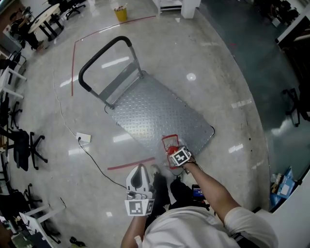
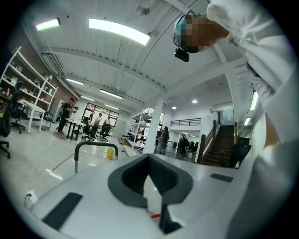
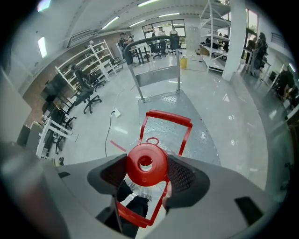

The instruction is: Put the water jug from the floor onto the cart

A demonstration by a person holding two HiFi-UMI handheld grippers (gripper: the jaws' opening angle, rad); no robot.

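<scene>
The water jug (image 1: 169,145) is clear, with a red cap (image 3: 147,163) and a red carrying frame (image 3: 169,117). My right gripper (image 1: 173,151) is shut on its cap, the jaws on either side (image 3: 147,173). The jug is at the near edge of the cart (image 1: 160,111), a flat steel deck with a black handle (image 1: 104,51) at its far end. Whether the jug rests on the deck I cannot tell. My left gripper (image 1: 139,170) is held close to my body, pointing up and away, shut with nothing in it (image 2: 149,161). The cart handle (image 2: 96,144) shows beyond it.
A white power strip (image 1: 83,138) with a black cable lies on the floor left of the cart. Red tape lines (image 1: 131,164) mark the floor. My feet (image 1: 162,186) stand just behind the jug. Office chairs (image 1: 24,147) line the left; a yellow bin (image 1: 120,13) stands far back.
</scene>
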